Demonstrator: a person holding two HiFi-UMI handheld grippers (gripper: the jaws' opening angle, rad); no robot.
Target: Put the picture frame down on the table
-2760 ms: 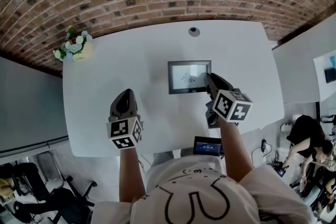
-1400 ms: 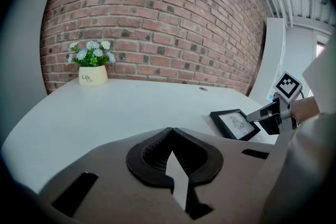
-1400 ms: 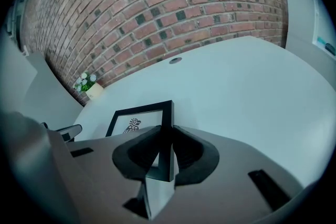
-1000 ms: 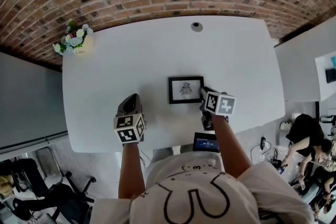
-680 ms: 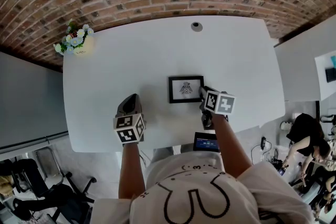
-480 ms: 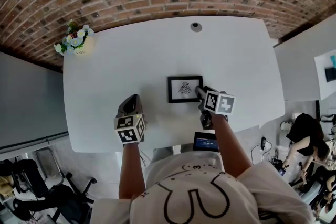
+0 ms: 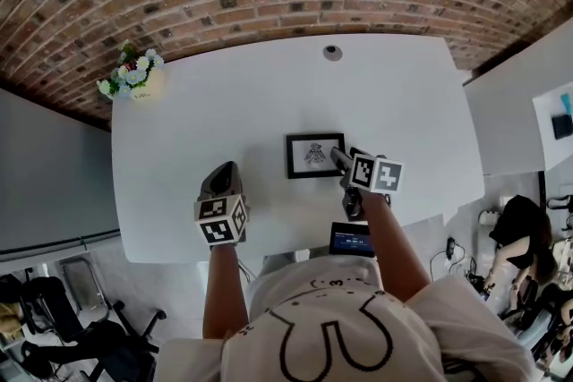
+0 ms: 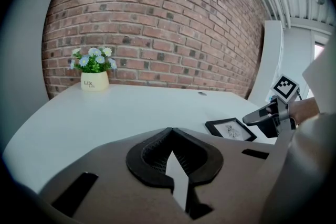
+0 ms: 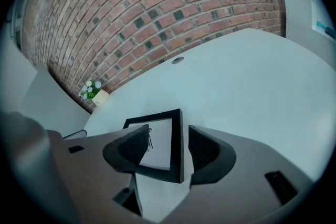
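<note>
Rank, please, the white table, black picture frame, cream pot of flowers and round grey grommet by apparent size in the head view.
White table
Black picture frame, cream pot of flowers: too alike to rank
Round grey grommet

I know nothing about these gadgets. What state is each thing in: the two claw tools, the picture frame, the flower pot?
Left gripper: shut, nothing between its jaws.
Right gripper: open, jaws on either side of the frame's right edge, not clamping it.
Picture frame: lying flat on the table, picture side up.
Flower pot: upright, at the table's far left corner.
</note>
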